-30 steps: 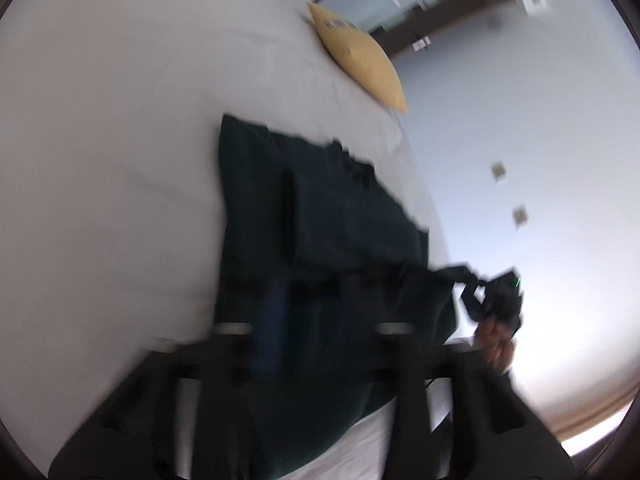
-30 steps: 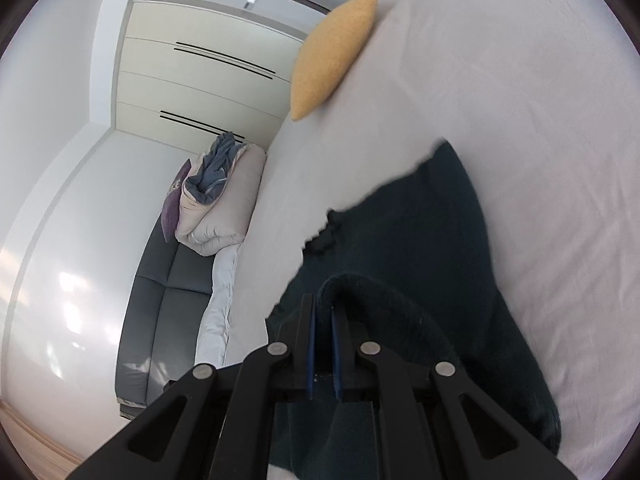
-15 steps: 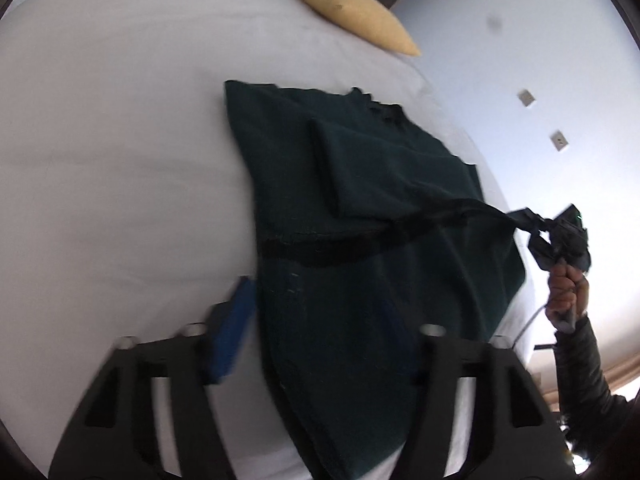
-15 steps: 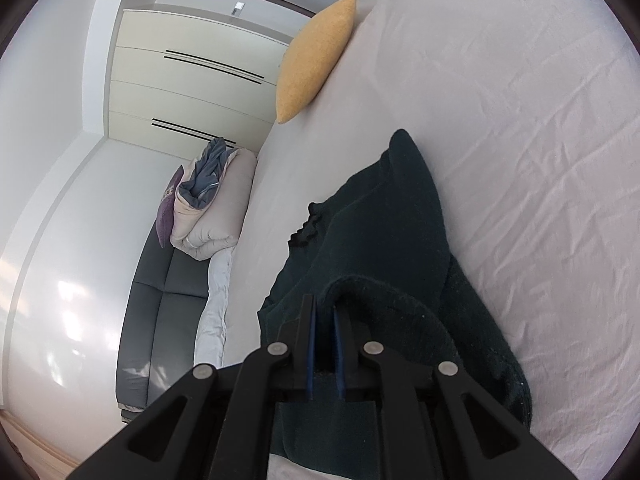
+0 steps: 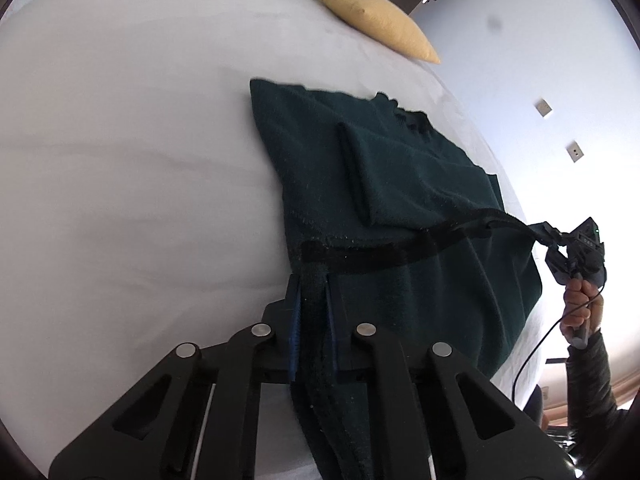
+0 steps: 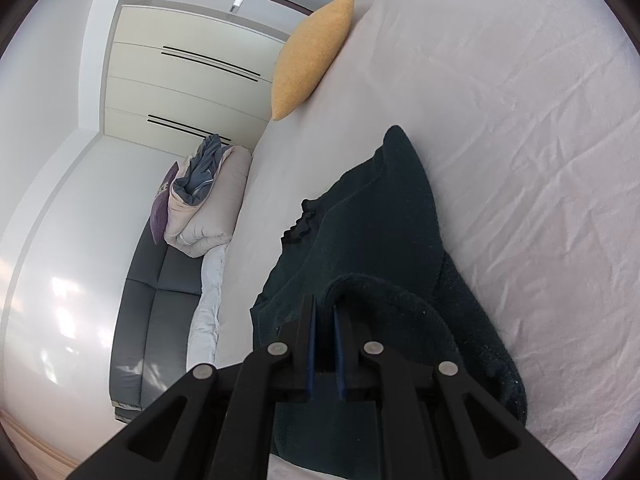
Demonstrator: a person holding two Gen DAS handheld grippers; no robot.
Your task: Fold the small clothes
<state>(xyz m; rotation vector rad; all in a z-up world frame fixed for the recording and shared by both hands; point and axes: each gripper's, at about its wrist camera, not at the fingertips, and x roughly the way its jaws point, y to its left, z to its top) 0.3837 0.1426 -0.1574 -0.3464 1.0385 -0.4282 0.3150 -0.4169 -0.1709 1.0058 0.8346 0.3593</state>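
A dark green knitted sweater (image 5: 400, 184) lies on the white bed (image 5: 120, 160), one sleeve folded across its body. Its black hem band is lifted and stretched between both grippers. My left gripper (image 5: 313, 280) is shut on the hem's left corner, just above the sheet. My right gripper (image 5: 550, 238) shows at the right of the left wrist view, held in a hand, shut on the hem's other corner. In the right wrist view the right gripper (image 6: 324, 308) pinches a fold of the sweater (image 6: 368, 232), which drapes up the bed.
A yellow pillow (image 5: 376, 20) lies at the far end of the bed and shows too in the right wrist view (image 6: 312, 56). A grey sofa (image 6: 152, 312) with bundled bedding (image 6: 204, 200) stands beside the bed. A wardrobe (image 6: 180, 80) fills the far wall.
My left gripper was open around the hem half a second ago and has now closed on its left corner. The right gripper has kept its grip, shifting only slightly.
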